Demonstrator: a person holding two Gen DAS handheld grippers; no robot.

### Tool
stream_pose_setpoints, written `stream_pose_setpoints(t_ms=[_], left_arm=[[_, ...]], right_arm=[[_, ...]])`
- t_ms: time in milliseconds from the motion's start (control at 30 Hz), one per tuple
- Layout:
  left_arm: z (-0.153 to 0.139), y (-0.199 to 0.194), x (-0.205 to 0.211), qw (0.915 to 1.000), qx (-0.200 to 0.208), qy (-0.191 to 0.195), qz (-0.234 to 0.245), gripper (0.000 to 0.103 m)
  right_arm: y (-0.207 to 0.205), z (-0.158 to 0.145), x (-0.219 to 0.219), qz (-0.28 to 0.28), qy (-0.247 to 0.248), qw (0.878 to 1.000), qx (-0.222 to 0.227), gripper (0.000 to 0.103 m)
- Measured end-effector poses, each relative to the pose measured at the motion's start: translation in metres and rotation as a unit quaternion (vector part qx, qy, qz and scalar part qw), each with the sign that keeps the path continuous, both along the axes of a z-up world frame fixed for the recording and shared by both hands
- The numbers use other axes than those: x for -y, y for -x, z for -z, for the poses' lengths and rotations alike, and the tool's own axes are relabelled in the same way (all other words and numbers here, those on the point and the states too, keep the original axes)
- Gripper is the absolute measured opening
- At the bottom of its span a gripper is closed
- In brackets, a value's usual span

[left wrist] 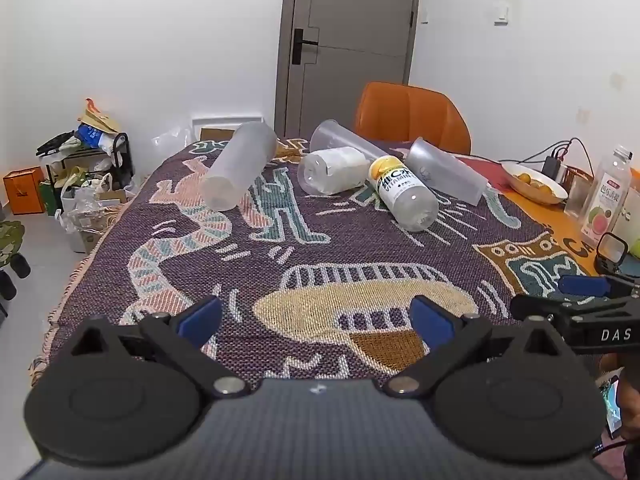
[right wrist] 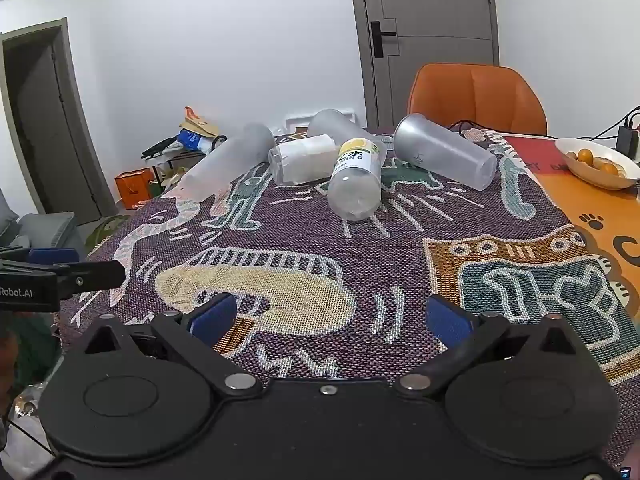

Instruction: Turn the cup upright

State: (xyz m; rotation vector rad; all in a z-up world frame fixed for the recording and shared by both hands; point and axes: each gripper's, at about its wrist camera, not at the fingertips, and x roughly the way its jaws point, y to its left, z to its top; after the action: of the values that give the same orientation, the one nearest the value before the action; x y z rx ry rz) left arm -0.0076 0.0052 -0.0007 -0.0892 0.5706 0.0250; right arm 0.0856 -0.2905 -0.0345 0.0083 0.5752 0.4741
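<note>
cups (left wrist: 239,165) lie tipped on the far desk (right wrist: 320,248), touching bottles (right wrist: 354,178). our left fingers (left wrist: 316,320) and right fingers (right wrist: 328,320) gape, empty. a careless grab could roll neighbours off.

Both wrist views low over the near edge of the bench (left wrist: 560,216), facing forward across the patterned cloth (left wrist: 320,248) toward the grey door (left wrist: 352,40) and orange chair (left wrist: 412,116). Left view from further left, right view from further right, each catching the other tongs at its frame edge. Shared: cloth, toppled cups and bottles mid-bench, door, chair.
</note>
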Motion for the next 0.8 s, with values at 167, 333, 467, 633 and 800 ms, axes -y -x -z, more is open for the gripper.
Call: stream_pose_setpoints(t_ms=[167, 333, 467, 633, 800], left_arm=[[-0.0041, -0.0050, 0.0044, 1.0000, 0.001, 0.000, 0.005, 0.100], [-0.0036, -0.0059, 0.0050, 1.0000, 0.000, 0.001, 0.007, 0.100], [-0.0043, -0.0059, 0.0049, 1.0000, 0.001, 0.003, 0.007, 0.100], [-0.0042, -0.0057, 0.0060, 0.9999, 0.003, 0.003, 0.010, 0.100], [-0.0049, -0.0055, 0.0059, 0.9999, 0.004, 0.005, 0.010, 0.100]], right_arm=[[-0.0005, -0.0010, 0.0011, 0.000, -0.001, 1.000, 0.000, 0.103], [-0.0002, -0.0013, 0.0013, 0.001, 0.000, 1.000, -0.001, 0.103], [-0.0008, -0.0004, 0.0025, 0.003, 0.000, 1.000, 0.000, 0.103], [-0.0004, -0.0005, 0.0024, 0.003, 0.001, 1.000, 0.001, 0.103], [-0.0005, -0.0011, 0.0024, 0.002, 0.002, 1.000, 0.002, 0.103]])
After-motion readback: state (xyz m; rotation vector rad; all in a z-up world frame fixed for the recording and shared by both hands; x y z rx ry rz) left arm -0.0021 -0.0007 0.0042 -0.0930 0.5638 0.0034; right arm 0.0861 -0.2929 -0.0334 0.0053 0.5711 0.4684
